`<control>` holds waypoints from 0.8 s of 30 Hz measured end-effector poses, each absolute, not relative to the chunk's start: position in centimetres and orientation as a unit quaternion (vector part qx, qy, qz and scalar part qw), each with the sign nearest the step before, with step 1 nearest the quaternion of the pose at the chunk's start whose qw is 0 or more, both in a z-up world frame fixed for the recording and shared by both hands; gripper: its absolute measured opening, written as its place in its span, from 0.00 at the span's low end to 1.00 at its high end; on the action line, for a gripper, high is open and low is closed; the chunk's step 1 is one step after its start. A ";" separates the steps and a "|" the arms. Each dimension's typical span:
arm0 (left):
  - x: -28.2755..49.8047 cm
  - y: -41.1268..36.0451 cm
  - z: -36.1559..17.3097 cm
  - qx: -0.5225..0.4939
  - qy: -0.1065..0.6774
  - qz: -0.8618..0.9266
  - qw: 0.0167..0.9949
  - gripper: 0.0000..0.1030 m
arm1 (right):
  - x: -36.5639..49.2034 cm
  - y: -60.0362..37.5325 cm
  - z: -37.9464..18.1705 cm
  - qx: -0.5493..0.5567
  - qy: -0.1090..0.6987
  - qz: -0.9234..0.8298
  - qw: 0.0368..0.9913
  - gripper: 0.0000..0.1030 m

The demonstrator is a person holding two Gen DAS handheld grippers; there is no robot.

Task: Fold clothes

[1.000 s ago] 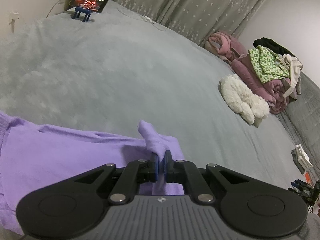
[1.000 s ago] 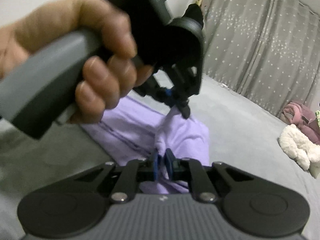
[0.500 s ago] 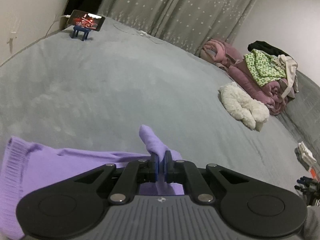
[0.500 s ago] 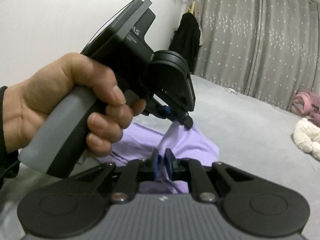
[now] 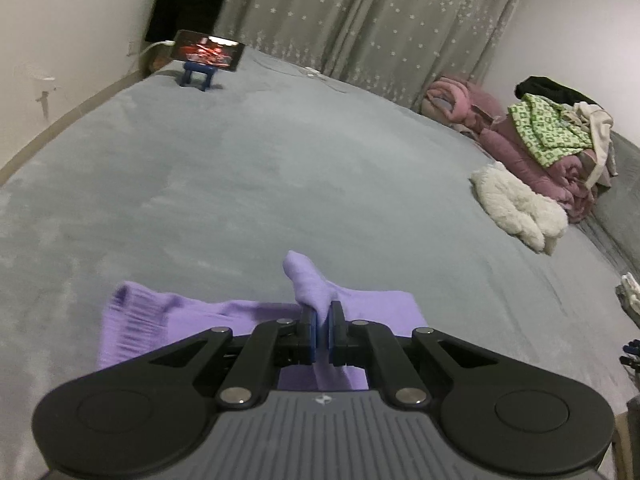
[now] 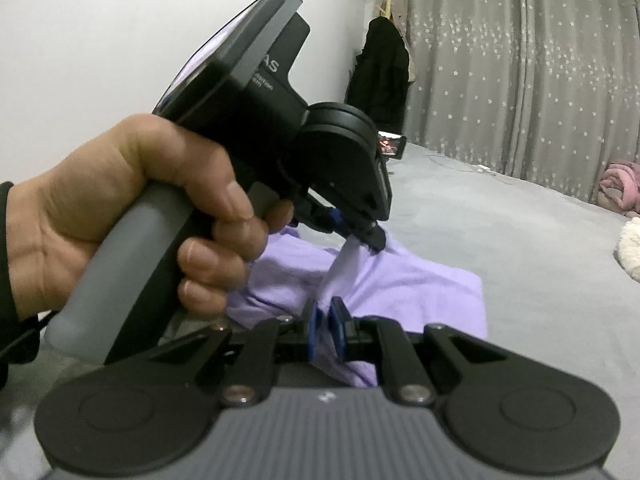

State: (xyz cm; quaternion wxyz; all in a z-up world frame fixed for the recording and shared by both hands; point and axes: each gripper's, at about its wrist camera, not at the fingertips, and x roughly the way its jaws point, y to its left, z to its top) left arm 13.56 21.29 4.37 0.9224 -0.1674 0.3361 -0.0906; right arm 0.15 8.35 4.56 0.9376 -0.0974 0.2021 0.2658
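A purple garment (image 5: pixel 176 320) lies on the grey bed cover (image 5: pixel 280 184). My left gripper (image 5: pixel 322 320) is shut on a raised fold of it, and a tuft of cloth sticks out past the pads. In the right wrist view the same purple garment (image 6: pixel 416 284) spreads out ahead, and my right gripper (image 6: pixel 326 322) is shut on a strip of its fabric. That view also catches the left gripper (image 6: pixel 364 236) just above, held by a person's hand (image 6: pixel 120 208), pinching the cloth close to the right one.
A phone on a blue stand (image 5: pixel 206 54) sits at the far edge of the bed. A heap of pink, green and white clothes (image 5: pixel 552 144) and a fluffy white item (image 5: pixel 516 208) lie at the right. Curtains (image 5: pixel 380 20) hang behind.
Both grippers have moved across the bed with the garment still pinched. In the left wrist view less purple cloth shows at the left, and its ribbed hem has come into sight.
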 end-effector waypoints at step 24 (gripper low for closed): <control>12.2 27.7 3.8 -0.150 0.317 -0.062 0.934 0.04 | -0.5 15.7 4.8 -0.110 0.210 0.315 0.919 0.09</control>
